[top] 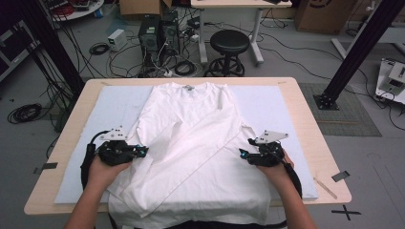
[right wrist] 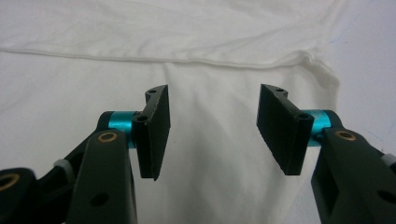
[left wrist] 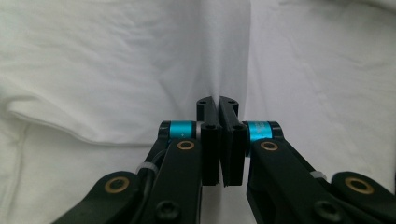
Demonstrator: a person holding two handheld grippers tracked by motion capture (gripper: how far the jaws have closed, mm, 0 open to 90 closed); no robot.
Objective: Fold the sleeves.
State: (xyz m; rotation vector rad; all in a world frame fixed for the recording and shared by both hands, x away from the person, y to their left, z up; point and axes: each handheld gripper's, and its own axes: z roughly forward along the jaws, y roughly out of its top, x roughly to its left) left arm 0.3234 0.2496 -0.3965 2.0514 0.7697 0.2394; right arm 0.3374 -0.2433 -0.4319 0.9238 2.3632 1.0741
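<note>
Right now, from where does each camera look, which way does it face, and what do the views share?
High view: above the person's side, facing forward and down on the table; forearms, left gripper and right gripper show.
Left gripper view: rides that gripper, looking along jaws shut on a fold of the white T-shirt.
Right gripper view: rides that gripper, looking along open jaws.
All three share the T-shirt.
</note>
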